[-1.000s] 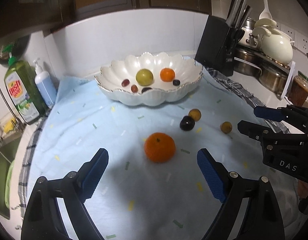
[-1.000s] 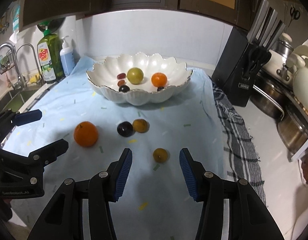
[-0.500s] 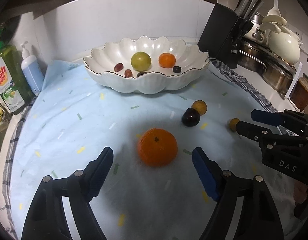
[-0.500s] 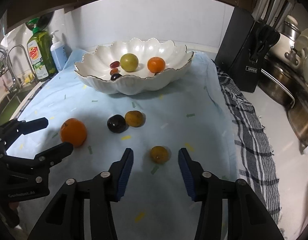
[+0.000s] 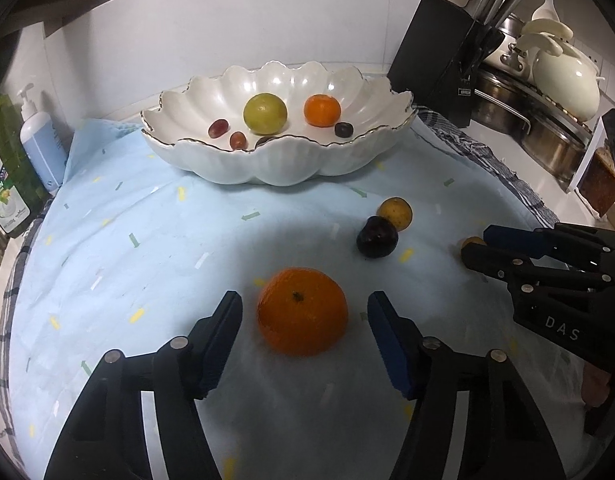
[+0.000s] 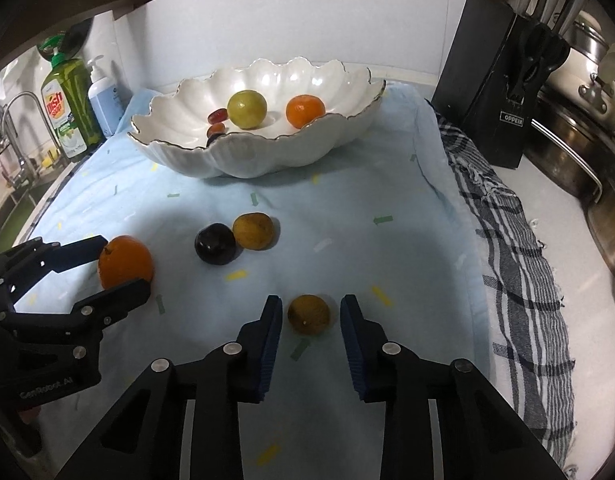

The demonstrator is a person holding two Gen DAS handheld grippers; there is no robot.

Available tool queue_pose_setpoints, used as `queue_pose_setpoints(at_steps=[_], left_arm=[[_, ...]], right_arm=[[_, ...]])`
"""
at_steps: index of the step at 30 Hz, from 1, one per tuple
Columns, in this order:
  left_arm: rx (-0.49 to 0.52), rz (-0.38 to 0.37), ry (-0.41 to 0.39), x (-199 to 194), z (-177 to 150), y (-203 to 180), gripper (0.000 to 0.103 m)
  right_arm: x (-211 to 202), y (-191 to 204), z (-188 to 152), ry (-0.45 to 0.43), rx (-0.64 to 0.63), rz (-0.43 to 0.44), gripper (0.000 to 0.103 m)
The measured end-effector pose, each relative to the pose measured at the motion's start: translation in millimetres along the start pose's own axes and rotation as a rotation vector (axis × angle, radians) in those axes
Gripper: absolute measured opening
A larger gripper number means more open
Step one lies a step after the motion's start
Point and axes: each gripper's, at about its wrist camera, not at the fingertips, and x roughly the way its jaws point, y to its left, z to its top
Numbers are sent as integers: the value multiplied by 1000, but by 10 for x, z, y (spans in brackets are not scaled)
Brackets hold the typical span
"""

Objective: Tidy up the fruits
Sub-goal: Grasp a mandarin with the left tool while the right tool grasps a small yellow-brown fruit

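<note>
Low over blue cloth (image 5: 147, 220), left gripper (image 5: 305, 316) level, jaws wide, straddling orange (image 5: 302, 311) without touching. Right gripper (image 6: 310, 318) low too, jaws narrower yet still parted, small yellow-brown fruit (image 6: 309, 314) between pads, gaps either side. Both grippers closer to fruit than half second ago. Ahead of tools: dark plum (image 6: 215, 243) touching yellow fruit (image 6: 253, 230), white bowl (image 6: 267, 156) beyond.

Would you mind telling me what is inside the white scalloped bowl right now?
The white scalloped bowl holds a yellow-green fruit, a small orange, two red grapes and a dark grape. Its front rim half hides another dark fruit.
</note>
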Motion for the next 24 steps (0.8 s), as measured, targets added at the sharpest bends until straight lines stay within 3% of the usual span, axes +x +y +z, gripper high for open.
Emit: queue_pose_setpoints(at_steps=[2,8,24], left_arm=[[7,-8,11,26,3,-5,55],[16,8,9,32,-7,-10,47],[14,-3,-48,-223,99,17,45]], right_arm=[[27,-1,-2,9,2,2,26],[42,17,-13,13,-6,-1,24],[-230,147,19,-51,-20,25,24]])
